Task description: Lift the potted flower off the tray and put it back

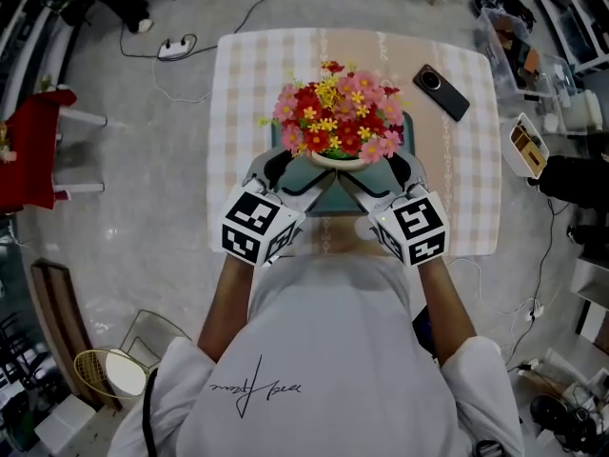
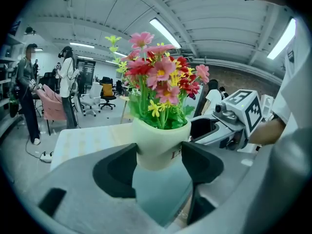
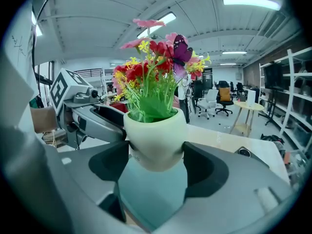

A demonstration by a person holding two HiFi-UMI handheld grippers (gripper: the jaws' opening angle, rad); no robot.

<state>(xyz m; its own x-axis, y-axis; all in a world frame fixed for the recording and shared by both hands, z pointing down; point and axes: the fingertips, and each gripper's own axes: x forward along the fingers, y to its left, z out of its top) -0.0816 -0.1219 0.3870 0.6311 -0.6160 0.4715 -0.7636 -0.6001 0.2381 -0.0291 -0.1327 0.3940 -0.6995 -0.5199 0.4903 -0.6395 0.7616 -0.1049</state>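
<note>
A table (image 1: 245,150) is standing on a grey floor (image 1: 143,217). A cloth (image 1: 471,184) with pale pink and white squares is covering the whole top. A blue-green tray (image 1: 335,200) is lying flat on the cloth, in the middle and close to the near edge. A dark phone (image 1: 442,91) is lying on the cloth at the far right, turned at a slant. The phone is not touching the tray.

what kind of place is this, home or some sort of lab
Probably an open-plan lab or workshop space, not a home: rolling office chairs, tall open shelving, and strip lights on a bare industrial ceiling.
</note>
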